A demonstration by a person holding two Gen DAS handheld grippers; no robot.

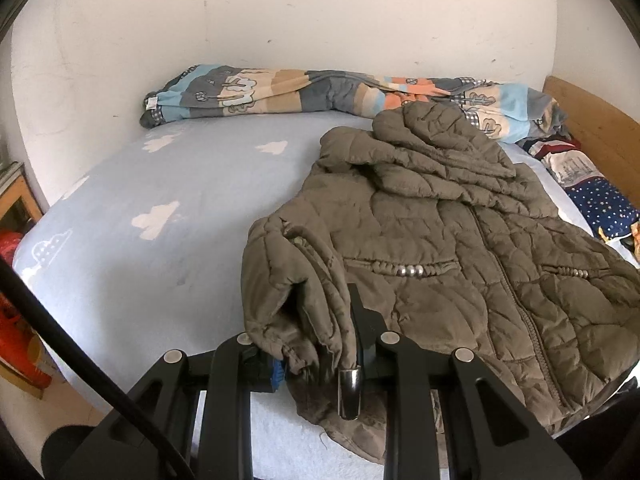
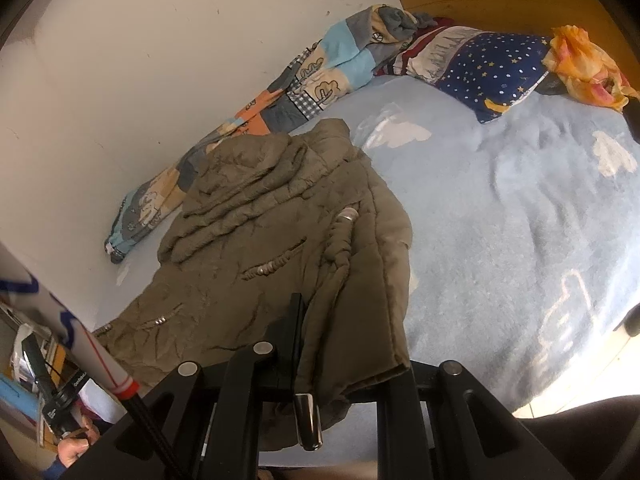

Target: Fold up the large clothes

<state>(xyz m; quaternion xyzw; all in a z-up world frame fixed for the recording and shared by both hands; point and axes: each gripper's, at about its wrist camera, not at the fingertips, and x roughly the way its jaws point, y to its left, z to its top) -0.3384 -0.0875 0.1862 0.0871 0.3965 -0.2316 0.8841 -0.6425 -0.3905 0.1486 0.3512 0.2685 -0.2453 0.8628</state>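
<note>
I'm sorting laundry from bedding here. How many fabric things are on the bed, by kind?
Quilted jacket: 1
Patchwork quilt: 1
Starry blue pillow: 1
Orange cloth: 1
Total: 4, all on the cloud-print sheet.

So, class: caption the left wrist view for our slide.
Left gripper shut on the olive quilted jacket's hem, on a cloud-print bed sheet.

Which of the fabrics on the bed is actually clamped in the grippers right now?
The brown quilted jacket: its near edge is pinched by the left gripper and the right gripper. The patchwork blanket and star-print pillow lie untouched by the wall and headboard.
</note>
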